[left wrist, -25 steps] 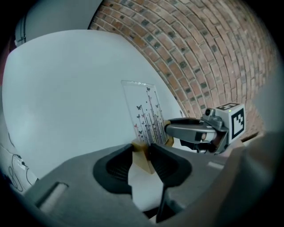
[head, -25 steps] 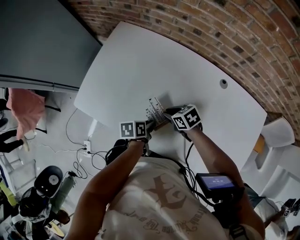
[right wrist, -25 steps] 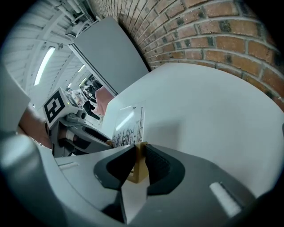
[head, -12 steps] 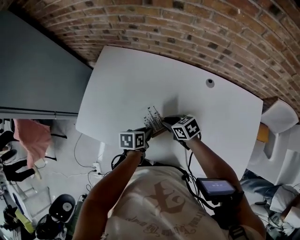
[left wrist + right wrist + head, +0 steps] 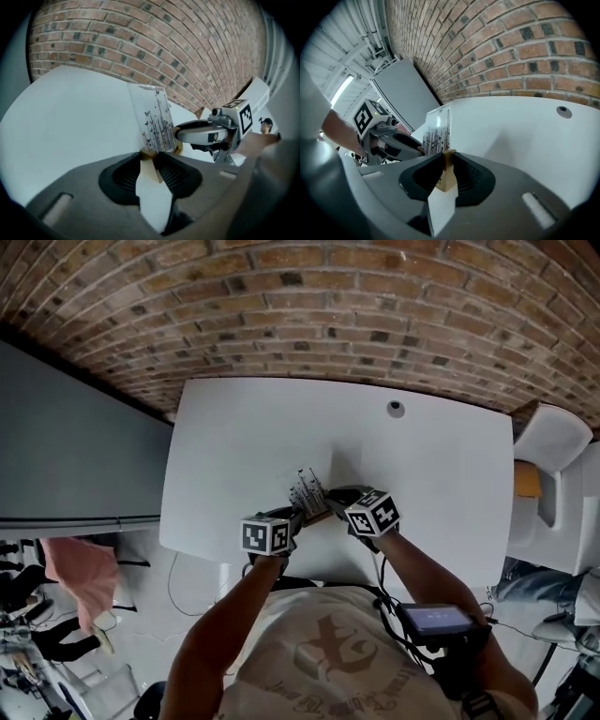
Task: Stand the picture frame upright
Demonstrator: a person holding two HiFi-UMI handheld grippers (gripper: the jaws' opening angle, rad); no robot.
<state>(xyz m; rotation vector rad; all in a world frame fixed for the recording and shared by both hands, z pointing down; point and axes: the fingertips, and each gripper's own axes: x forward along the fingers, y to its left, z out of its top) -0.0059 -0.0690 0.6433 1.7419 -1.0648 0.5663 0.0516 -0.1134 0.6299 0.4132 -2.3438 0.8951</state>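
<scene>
Picture frame (image 5: 154, 123), a clear printed panel on a wooden base (image 5: 446, 172), is carried between two grips over the near part of the white surface (image 5: 253, 427). The left gripper (image 5: 151, 161) has its jaws closed on one end of the base, and the right gripper (image 5: 446, 161) has its jaws closed on the other. Whether the base touches the surface cannot be told. The panel rises out of both pairs of jaws, long axis near vertical, its top edge leaning slightly toward the brick wall (image 5: 356, 306). The step likely calls for level, matched grips, setting the base flat before either pair of jaws opens. Uneven release could tip it.
</scene>
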